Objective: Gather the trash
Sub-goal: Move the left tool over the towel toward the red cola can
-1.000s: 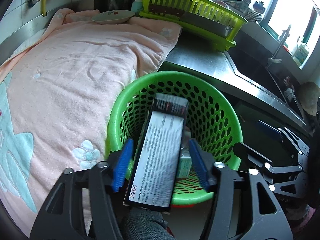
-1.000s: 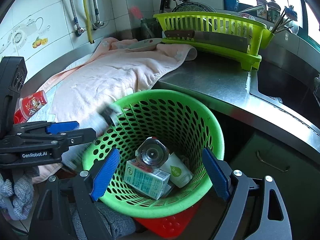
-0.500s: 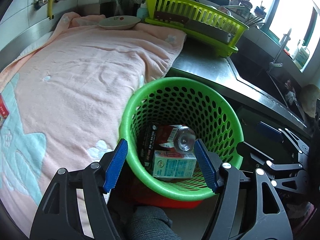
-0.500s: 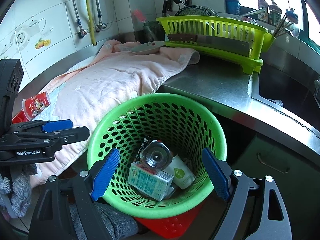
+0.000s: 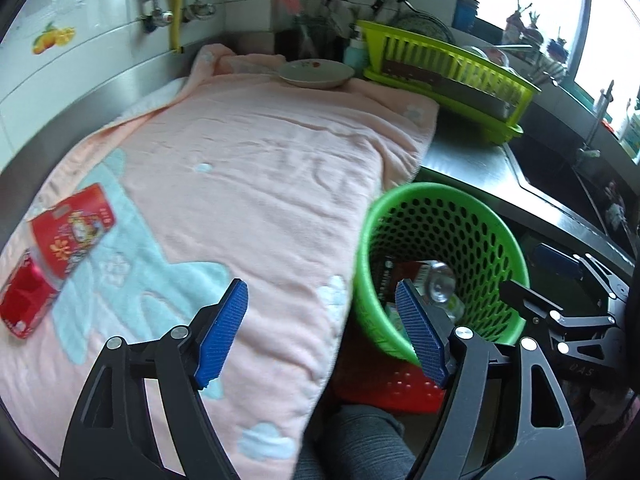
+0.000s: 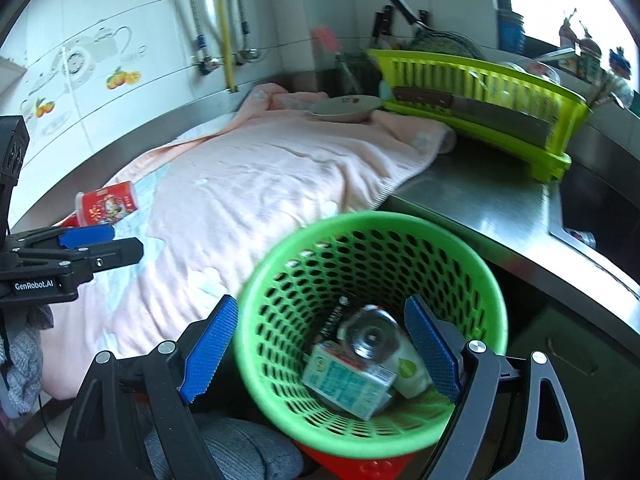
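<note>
A green perforated trash basket (image 5: 460,216) (image 6: 472,264) stands below the counter edge. It holds a dark box (image 6: 334,322), a carton (image 6: 346,382), a clear bottle (image 6: 370,336) and a white pouch (image 6: 410,370). A red paper cup (image 5: 70,236) (image 6: 108,204) lies on its side on the pink towel (image 5: 248,184) (image 6: 260,184), beside a red box (image 5: 24,300). My left gripper (image 5: 322,332) is open and empty over the towel's near edge. My right gripper (image 6: 320,352) is open and empty above the basket.
A shallow dish (image 5: 316,74) sits at the towel's far end. A yellow-green dish rack (image 5: 452,76) holding a cleaver stands on the steel counter (image 6: 480,200). A sink (image 5: 560,172) lies to the right. A red stool (image 6: 360,466) sits under the basket.
The dark box left my left gripper and dropped into the basket. My left gripper then swung left over the towel, bringing the red cup into view. The right gripper barely moved.
</note>
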Tool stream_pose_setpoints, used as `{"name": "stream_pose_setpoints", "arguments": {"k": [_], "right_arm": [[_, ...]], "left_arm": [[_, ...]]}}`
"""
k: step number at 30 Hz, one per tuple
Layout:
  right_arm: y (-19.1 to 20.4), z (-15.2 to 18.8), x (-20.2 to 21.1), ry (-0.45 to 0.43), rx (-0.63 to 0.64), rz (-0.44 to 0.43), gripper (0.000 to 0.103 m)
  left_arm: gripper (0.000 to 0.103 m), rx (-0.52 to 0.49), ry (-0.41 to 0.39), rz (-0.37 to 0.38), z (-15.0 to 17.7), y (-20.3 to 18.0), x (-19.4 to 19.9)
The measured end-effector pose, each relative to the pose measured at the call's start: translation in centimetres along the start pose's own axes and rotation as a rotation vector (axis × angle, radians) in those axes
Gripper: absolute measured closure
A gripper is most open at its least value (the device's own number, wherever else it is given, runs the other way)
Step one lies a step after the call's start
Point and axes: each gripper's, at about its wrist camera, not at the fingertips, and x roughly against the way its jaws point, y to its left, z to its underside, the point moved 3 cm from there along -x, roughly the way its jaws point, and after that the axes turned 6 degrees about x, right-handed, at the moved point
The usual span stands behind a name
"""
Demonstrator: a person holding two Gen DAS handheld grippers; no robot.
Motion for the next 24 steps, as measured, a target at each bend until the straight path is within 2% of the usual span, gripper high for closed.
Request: {"name": "stream_pose_setpoints", "arguments": {"k": [12, 15, 17, 24], "right_arm": [[6.6, -4.2, -1.3, -0.018, 0.118, -0.092, 0.018], [8.5, -5.2, -1.9, -0.015, 0.154, -0.114, 0.018], [9.7, -5.8, -2.3, -0.013, 0.182, -0.123, 0.018], [13.7, -7.6, -4.4, 0.010, 0.302, -0.146, 0.018]], "left_arm": [[0.025, 0.042, -0.054, -0.200, -0.3, 10.7, 4.9], [0.025, 0.049, -0.051, -0.246, -0.2, 13.5, 5.6], [0.020, 0.046, -0.050, -0.281, 0.0, 15.4, 5.9], [0.020, 0.035, -0.012, -0.373, 0.5, 21.1, 5.7]]}}
